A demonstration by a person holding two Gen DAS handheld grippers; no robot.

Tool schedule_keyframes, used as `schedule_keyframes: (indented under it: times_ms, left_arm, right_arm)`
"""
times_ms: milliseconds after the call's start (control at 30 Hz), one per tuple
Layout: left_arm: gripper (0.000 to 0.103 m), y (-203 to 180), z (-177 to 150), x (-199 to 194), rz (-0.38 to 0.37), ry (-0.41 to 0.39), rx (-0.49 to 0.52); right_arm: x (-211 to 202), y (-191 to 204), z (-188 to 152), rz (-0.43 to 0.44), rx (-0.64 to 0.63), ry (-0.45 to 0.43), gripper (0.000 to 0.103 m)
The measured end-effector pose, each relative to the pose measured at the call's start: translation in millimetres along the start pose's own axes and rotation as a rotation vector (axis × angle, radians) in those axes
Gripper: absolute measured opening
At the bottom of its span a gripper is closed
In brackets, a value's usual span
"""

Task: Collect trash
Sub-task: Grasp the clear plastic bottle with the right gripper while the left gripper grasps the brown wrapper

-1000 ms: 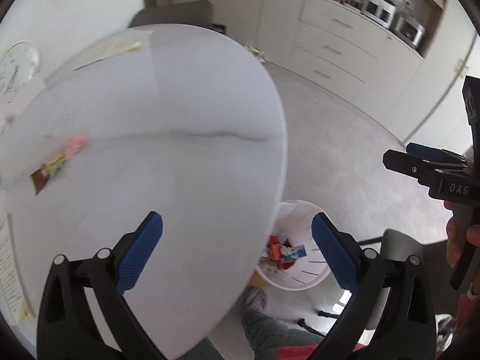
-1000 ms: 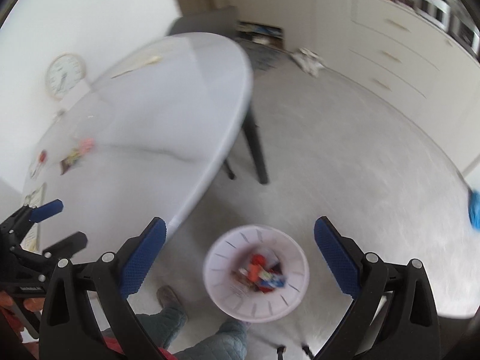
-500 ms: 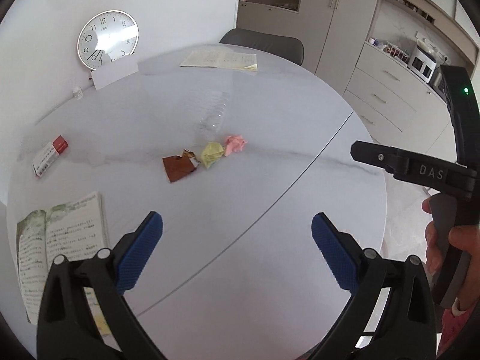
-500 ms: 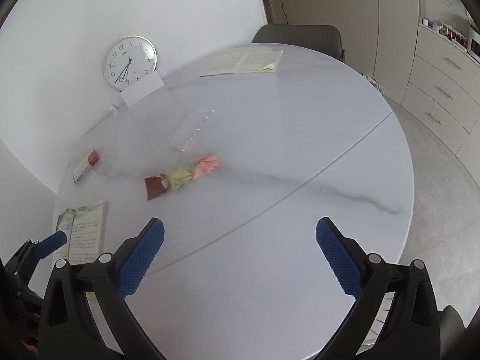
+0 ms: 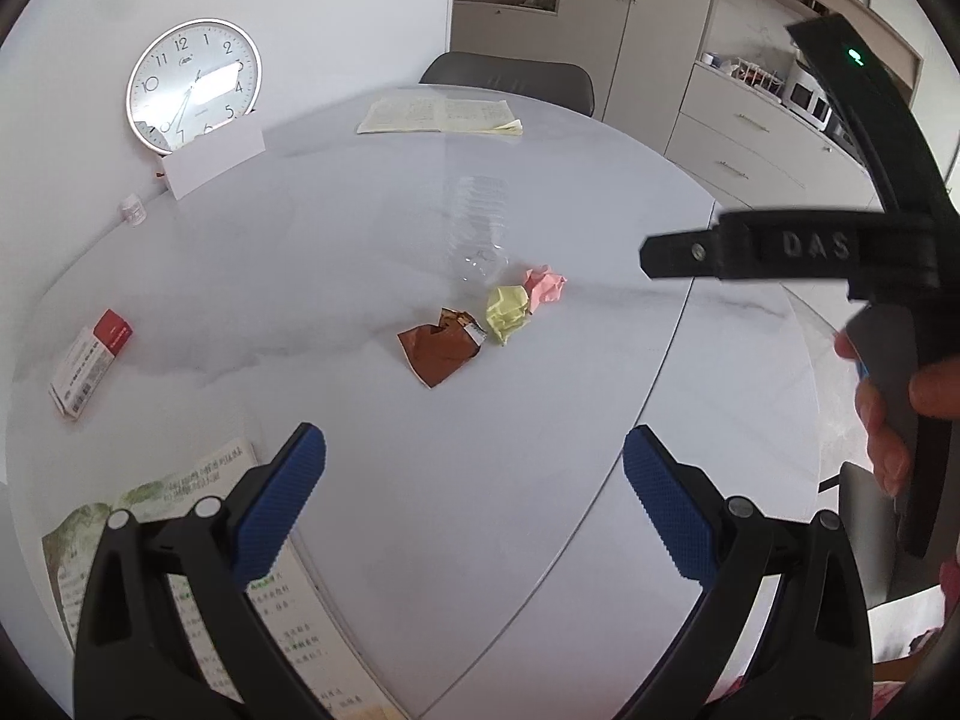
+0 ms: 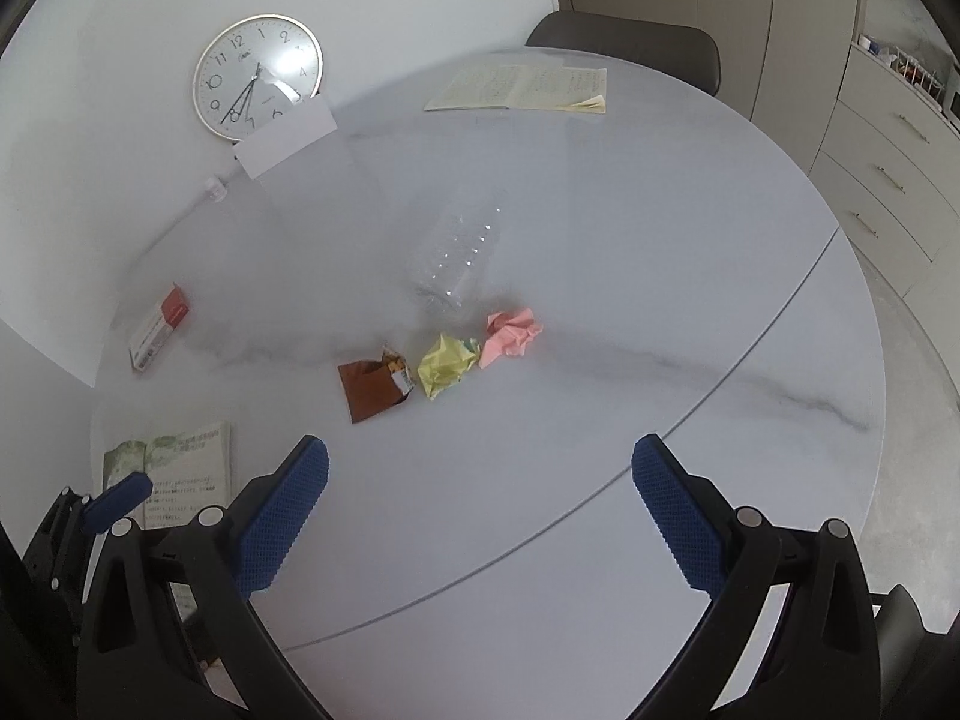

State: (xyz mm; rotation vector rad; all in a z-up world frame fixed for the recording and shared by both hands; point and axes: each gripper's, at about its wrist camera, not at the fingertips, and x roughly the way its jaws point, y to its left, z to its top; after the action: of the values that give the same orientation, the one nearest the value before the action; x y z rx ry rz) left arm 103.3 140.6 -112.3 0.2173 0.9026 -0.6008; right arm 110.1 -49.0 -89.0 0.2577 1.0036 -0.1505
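On the round white table (image 5: pixel 540 420) (image 6: pixel 660 240) lie a brown wrapper (image 5: pixel 441 353) (image 6: pixel 373 390), a crumpled yellow paper (image 5: pixel 507 312) (image 6: pixel 445 363), a crumpled pink paper (image 5: pixel 545 284) (image 6: pixel 510 335) and a clear plastic bottle on its side (image 5: pixel 480 228) (image 6: pixel 459 261). My left gripper (image 5: pixel 474 501) is open and empty, above the table short of the wrapper. My right gripper (image 6: pixel 480 504) is open and empty, also short of the trash row. The right gripper's body shows in the left wrist view (image 5: pixel 840 252).
A red-and-white box (image 5: pixel 90 363) (image 6: pixel 159 336) lies at the left. An open booklet (image 5: pixel 198 540) (image 6: pixel 174 468) lies at the near left. A notebook (image 5: pixel 441 115) (image 6: pixel 522 87), a wall clock (image 5: pixel 193 84) (image 6: pixel 258 75), a white card (image 5: pixel 213 159) and a grey chair (image 6: pixel 624 45) are at the far side.
Both grippers swung up from the white bin on the floor to face the table, then moved closer to the trash row. Both stayed open and empty.
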Motion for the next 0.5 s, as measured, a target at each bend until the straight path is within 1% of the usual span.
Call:
schedule_keyframes:
  times_ms: [100,167,267,367,500]
  left_arm:
    - [0.095,15,6,25,-0.006,0.017,0.053]
    - [0.095,24,10,43,-0.015,0.032,0.087]
    - [0.095,39,18,78,-0.02,0.071,0.126]
    - [0.095,49,29,105,-0.037,0.091,0.143]
    - [0.095,52,44,130,-0.055,0.094,0.181]
  right_arm:
    - [36,2,39,-0.001,0.047,0.011,0.101]
    - [70,3,67,0.001,0.099,0.03,0.101]
    - [123,6,101,-0.048,0.133,0.078,0.101]
    - [168,10,122,-0.086,0.15,0.132,0.101]
    - [209,16,134,-0.14,0.137,0.193,0.101]
